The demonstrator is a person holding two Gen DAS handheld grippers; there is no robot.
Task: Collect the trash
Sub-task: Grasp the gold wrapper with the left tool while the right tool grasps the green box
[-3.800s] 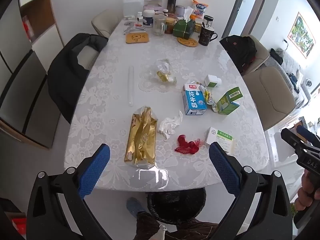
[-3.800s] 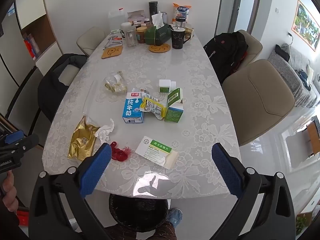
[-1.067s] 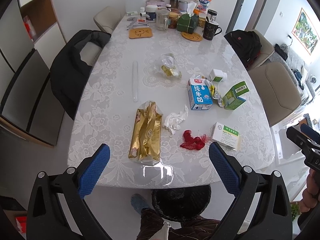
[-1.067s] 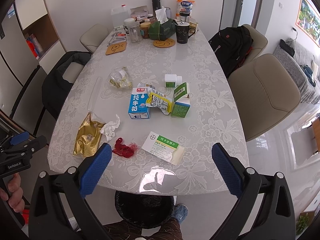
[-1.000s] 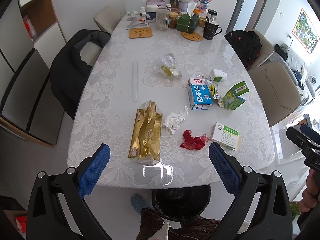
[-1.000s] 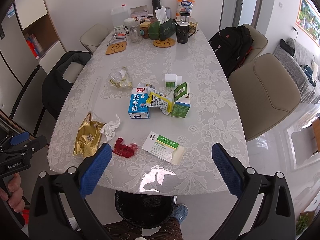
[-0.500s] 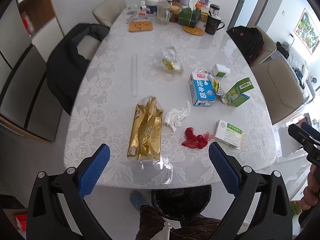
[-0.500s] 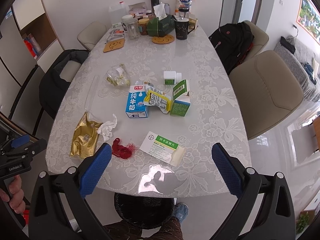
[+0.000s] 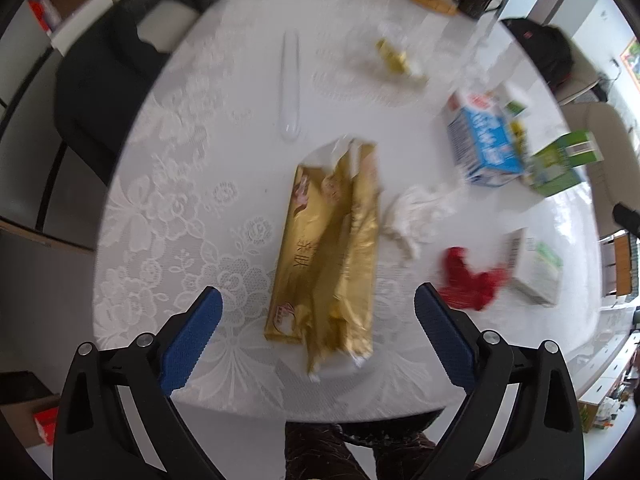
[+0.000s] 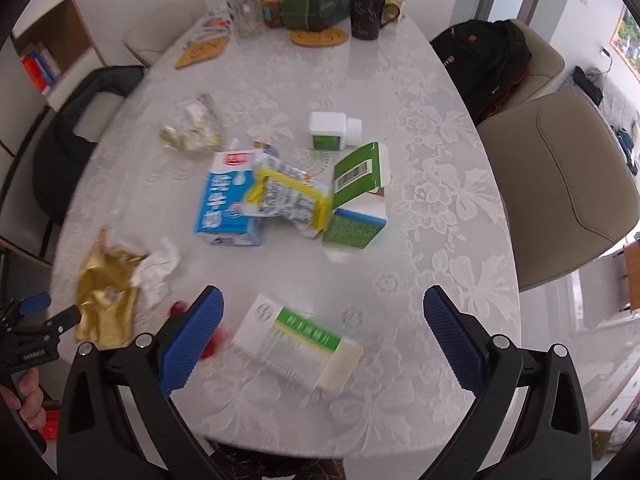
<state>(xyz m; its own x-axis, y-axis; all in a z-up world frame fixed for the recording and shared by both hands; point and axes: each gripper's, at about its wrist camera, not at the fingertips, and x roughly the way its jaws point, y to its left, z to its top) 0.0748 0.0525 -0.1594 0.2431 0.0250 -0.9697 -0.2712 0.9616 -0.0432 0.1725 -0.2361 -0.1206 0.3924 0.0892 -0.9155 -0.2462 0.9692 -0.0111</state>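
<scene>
Trash lies on the white lace-covered table (image 9: pixel 180 168). My left gripper (image 9: pixel 316 316) is open, just above the near end of a gold wrapper (image 9: pixel 328 256). Beside the wrapper lie a crumpled white tissue (image 9: pixel 416 216) and a red scrap (image 9: pixel 468 280). My right gripper (image 10: pixel 322 320) is open over a white and green medicine box (image 10: pixel 300 340). Beyond it lie a blue milk carton (image 10: pixel 226 204), a yellow-edged foil packet (image 10: pixel 286 196), a green carton (image 10: pixel 358 196) and a small white bottle (image 10: pixel 332 130). A clear wrapper (image 10: pixel 192 130) lies further left.
A long clear plastic tube (image 9: pixel 290 84) lies left of centre. Cups, jars, a tissue box (image 10: pixel 316 6) and coasters crowd the far end. A black-jacketed chair (image 9: pixel 108 80) stands left and beige chairs (image 10: pixel 560 180) right. A dark bin shows under the near edge (image 10: pixel 272 460).
Both grippers have moved forward and down toward the table; the gold wrapper and the medicine box now fill much more of their views. Both stay open.
</scene>
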